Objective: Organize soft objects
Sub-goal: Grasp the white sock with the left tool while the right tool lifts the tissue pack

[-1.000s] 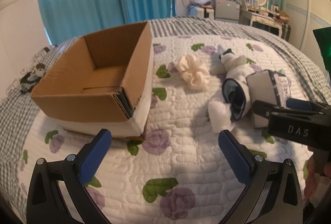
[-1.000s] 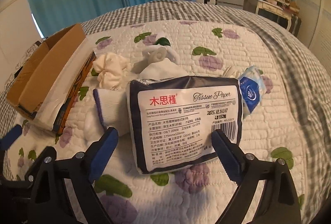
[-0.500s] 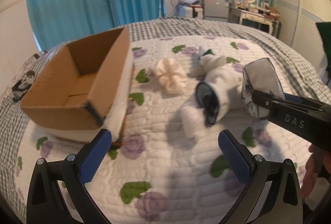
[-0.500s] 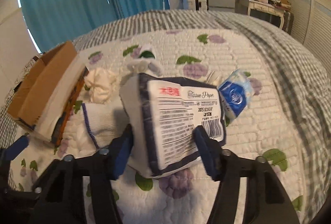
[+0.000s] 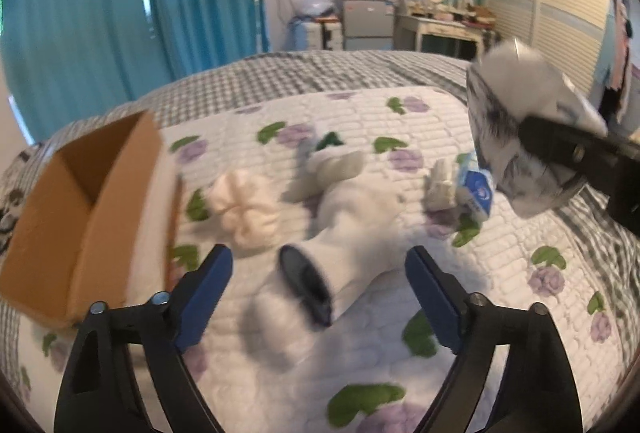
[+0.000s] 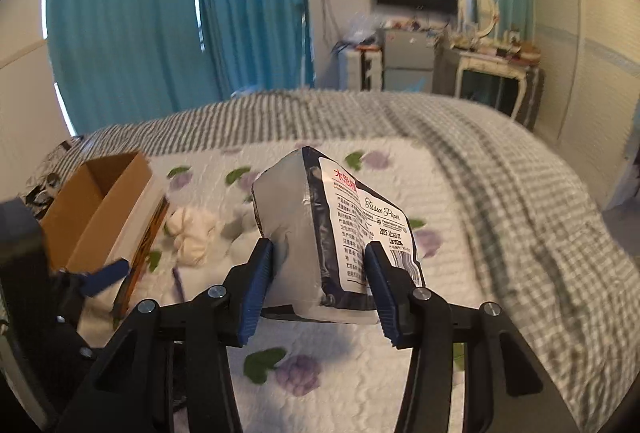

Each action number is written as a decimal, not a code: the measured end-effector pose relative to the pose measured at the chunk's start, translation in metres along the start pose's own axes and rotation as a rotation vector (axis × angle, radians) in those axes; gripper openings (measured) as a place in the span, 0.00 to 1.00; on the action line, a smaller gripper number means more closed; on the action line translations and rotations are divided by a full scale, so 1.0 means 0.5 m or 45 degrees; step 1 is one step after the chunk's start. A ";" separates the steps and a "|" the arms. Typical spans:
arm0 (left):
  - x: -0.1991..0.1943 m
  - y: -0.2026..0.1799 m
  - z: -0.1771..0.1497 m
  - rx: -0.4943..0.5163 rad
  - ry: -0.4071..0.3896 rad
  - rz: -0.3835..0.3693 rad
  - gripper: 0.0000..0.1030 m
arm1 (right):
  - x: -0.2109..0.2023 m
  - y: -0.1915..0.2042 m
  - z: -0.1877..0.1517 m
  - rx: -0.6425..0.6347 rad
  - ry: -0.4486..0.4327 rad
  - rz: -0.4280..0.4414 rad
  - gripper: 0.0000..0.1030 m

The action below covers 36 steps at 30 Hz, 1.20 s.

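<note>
Our right tool (image 6: 320,277) is closing, clamped on the white plastic tissue pack (image 6: 340,233); our left tool (image 5: 318,297) is apart, closing around the white sock (image 5: 352,233).

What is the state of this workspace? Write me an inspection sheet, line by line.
Surface: bed with a white floral quilt over a grey checked cover.
Job's things: tissue pack lifted off the quilt; open cardboard box at the left, inside not visible; white sock, cream scrunchie and small blue packet lying on the quilt.
Clutter: a grey-white soft item behind the sock, too blurred to name.
Grippers: right gripper closing, pads pressing the tissue pack; left gripper closing, nothing gripped, the sock ahead of it.
Cables: cords hanging on the far wall.
Surroundings: teal curtains, wall television, dressing table with mirror, wardrobe.
</note>
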<state>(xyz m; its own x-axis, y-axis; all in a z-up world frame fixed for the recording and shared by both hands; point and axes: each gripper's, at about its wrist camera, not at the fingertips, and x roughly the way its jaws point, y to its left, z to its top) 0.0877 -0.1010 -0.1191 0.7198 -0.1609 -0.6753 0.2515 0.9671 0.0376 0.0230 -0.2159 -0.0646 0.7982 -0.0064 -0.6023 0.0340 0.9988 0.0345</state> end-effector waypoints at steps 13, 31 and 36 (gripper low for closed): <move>0.110 -0.049 0.040 0.114 0.098 -0.092 0.66 | 0.048 -0.031 -0.017 0.088 0.067 0.018 0.46; 0.003 -0.021 0.066 0.035 0.046 -0.133 0.38 | 0.015 -0.051 -0.014 0.130 0.039 0.031 0.46; -0.072 0.024 0.114 -0.058 0.009 -0.213 0.38 | -0.041 -0.026 0.035 0.077 -0.039 0.042 0.46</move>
<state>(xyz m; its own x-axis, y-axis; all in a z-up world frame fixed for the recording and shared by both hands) 0.1020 -0.0948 -0.0524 0.6657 -0.3192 -0.6745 0.3377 0.9349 -0.1092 0.0166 -0.2295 -0.0385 0.8175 0.0241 -0.5755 0.0428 0.9938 0.1023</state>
